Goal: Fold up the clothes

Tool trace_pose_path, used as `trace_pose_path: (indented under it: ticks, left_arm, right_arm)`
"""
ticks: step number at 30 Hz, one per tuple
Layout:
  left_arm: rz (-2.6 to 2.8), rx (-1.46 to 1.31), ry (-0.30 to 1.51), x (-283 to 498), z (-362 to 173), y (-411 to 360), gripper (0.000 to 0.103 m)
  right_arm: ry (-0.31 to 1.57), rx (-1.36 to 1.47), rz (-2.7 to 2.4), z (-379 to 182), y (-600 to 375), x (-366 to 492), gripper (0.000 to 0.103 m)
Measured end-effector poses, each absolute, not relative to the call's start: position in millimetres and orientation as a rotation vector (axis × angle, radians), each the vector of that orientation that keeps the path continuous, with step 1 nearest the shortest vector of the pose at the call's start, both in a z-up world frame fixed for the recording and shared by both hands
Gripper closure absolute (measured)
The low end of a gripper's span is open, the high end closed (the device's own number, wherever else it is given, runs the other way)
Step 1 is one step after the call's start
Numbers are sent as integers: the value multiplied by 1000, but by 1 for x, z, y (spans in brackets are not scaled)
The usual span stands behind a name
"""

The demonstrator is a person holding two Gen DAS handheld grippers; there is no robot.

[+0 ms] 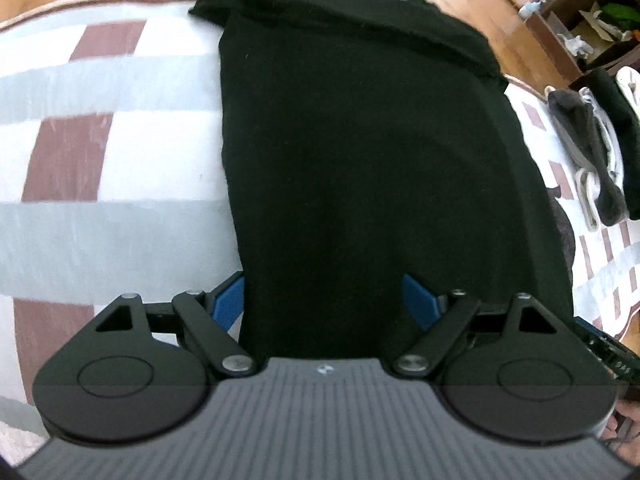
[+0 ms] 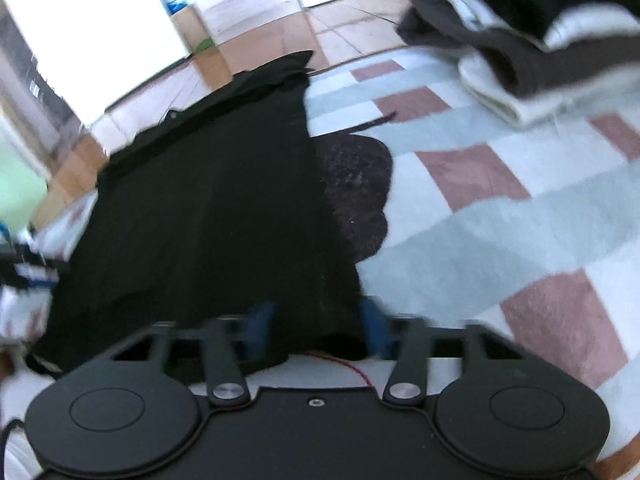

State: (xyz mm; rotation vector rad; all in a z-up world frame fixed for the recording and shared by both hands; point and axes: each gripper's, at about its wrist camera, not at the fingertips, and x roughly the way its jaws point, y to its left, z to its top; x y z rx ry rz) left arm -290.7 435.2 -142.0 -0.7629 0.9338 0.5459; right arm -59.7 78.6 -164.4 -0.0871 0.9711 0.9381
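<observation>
**Black garment stretched between two grippers over a checked rug**

Nearest the left camera, the left gripper (image 1: 324, 300) has its blue fingers (image 1: 420, 300) spread wide, with the near edge of the black garment (image 1: 360, 160) lying between them; whether they press the cloth cannot be told. The right gripper (image 2: 320, 322) likewise has its blue fingers (image 2: 260, 320) apart, the garment's near corner draped between them. From there the garment runs toward 12 o'clock across a rug (image 1: 100, 160) of white, grey and brown checks, folded into a long panel. Beyond, at 2 o'clock in the right view, sits a pile of folded clothes (image 2: 520, 48). A wooden floor (image 2: 280, 40) lies farthest.
</observation>
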Motion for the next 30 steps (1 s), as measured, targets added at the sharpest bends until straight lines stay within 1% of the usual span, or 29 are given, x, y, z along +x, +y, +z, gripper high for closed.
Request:
trace_pose_path:
  ticks: [2,4,7,11,13,15,21,23,25,30]
  left_arm:
    - [555,-723,897,-291,-134,433,20]
    - [566,-660,847,-291,-123,429,20]
    - [602,-519,742,-291,-99,422,21]
    - [653,-328,590,-290,-68,406,21]
    - [602,-318,527,-291,-60,402,21]
    - [549,-330,512,-290,-58,400,21]
    - [336,-397,522,-272,-63,394,20]
    - [260,-443,591,-260,-73,394,16]
    - [217,-462,693,-245,-87,392,16]
    - [369,-352,860,-239,-109,396,16]
  right_arm:
    - [966,-57,964,-161,81,-60,89]
    - [919,-17,997,-145,86,-60,89]
    - [858,80,1076,-111,99,-51,89]
    - [788,124,1184,-61,138,-39,89]
    - [771,111,1229,-42,163,-35,89]
    - [758,88,1272,-28,188,-36,89]
    - [734,-5,1296,-4,245,-29,89]
    - [722,-21,1296,3,255,-29,89]
    - [706,-25,1297,10,259,-29,89]
    - [681,4,1251,24,253,-22,89]
